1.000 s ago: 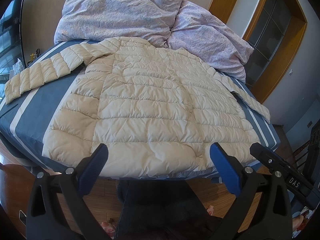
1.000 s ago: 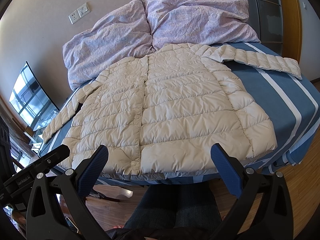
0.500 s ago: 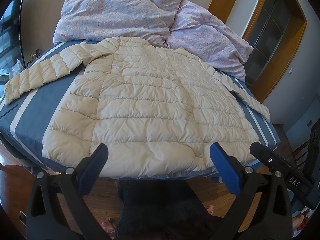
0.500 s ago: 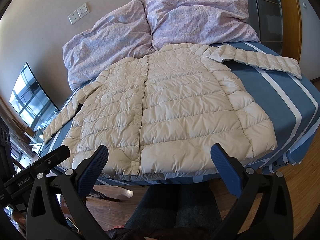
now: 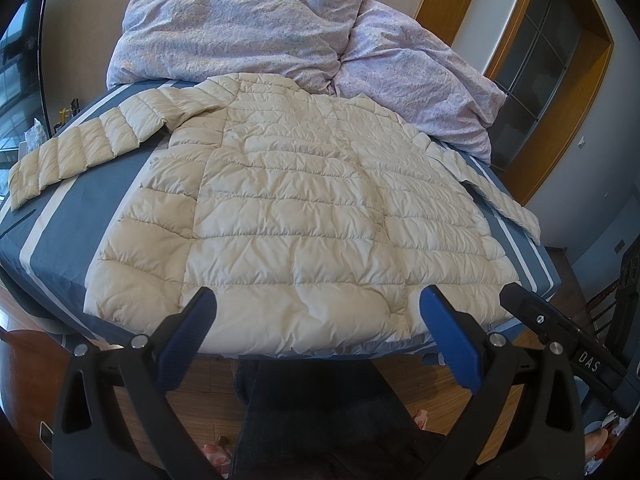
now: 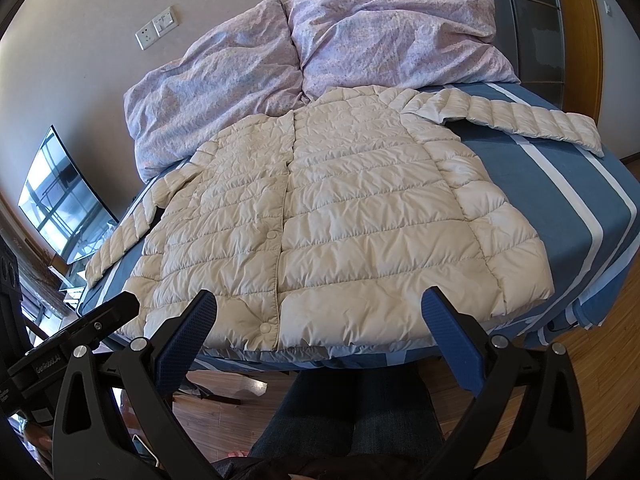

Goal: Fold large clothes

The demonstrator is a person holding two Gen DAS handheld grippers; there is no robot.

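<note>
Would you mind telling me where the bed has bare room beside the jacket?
Bare striped sheet lies between the jacket body and its outstretched sleeve; likewise under the other sleeve. The pillows crowd the head end.

Two lilac floral pillows (image 6: 304, 60) are leaning side by side, touching, against the beige wall at the head of the bed (image 6: 592, 216), whose blue cover is showing white stripes. A wall socket plate (image 6: 157, 32) is sitting above the pillows. A curved dark screen (image 6: 60, 196) is standing beside the bed, reflecting windows. Wooden flooring (image 5: 204, 412) is showing below the bed's near edge, and a wood-framed glazed door (image 5: 536, 64) is standing behind the pillows.
</note>
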